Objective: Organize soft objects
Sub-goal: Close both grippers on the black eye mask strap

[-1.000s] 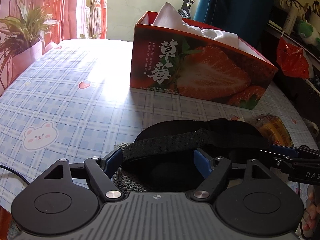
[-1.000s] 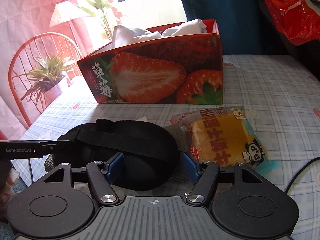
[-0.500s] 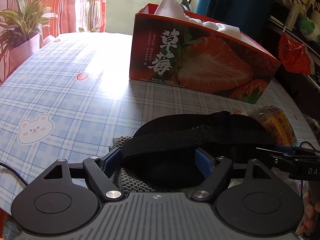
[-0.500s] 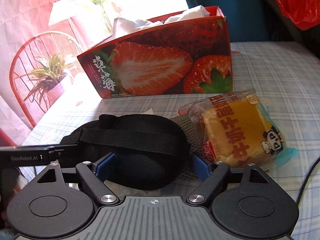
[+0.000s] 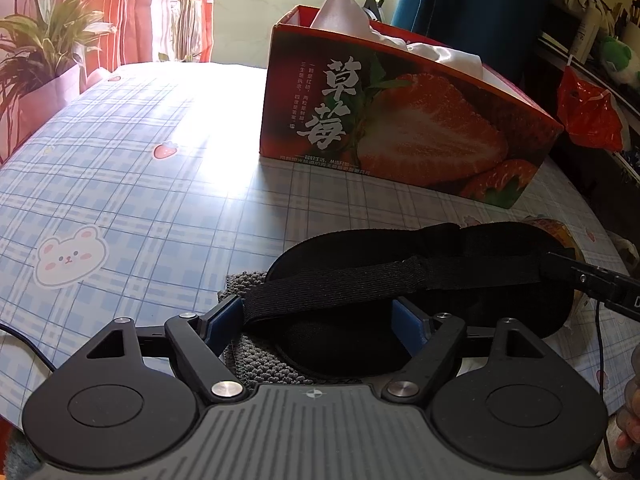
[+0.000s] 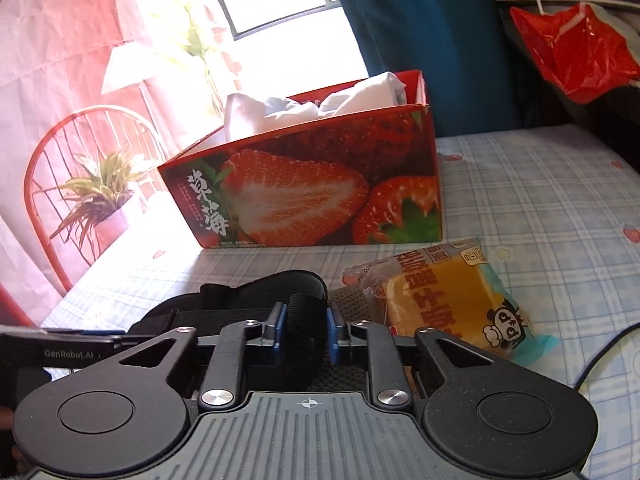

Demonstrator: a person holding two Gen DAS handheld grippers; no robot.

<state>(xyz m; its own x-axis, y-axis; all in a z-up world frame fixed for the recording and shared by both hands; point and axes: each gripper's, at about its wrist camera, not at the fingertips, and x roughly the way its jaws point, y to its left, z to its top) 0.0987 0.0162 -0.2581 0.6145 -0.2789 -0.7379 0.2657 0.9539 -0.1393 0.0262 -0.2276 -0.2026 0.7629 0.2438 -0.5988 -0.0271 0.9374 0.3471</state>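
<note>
The right tool is pinching the black sleep mask at its right-hand end, blue pads drawn close around a bunched fold of fabric and strap in the lower middle of the right wrist view. The left tool is standing wide, its pads either side of the mask's left end and the strap, gripping nothing as far as can be seen. The mask is lying in the lower middle of both views, on a grey knitted cloth on the checked surface, with the strawberry box above it in the frame.

To do this step well, I judge the left tool should be closing on mask body rather than only the elastic strap, which would stretch and let the mask sag. Both ends should rise together and level, so the grey cloth underneath is not dragged along. The box is already holding white cloth, so the mask will likely need lowering onto that pile rather than being pushed in.

Counted: one mask, one grey cloth, one box, one packaged yellow cake at lower right of the right wrist view, two tools. The white cloth cannot be counted apart.
</note>
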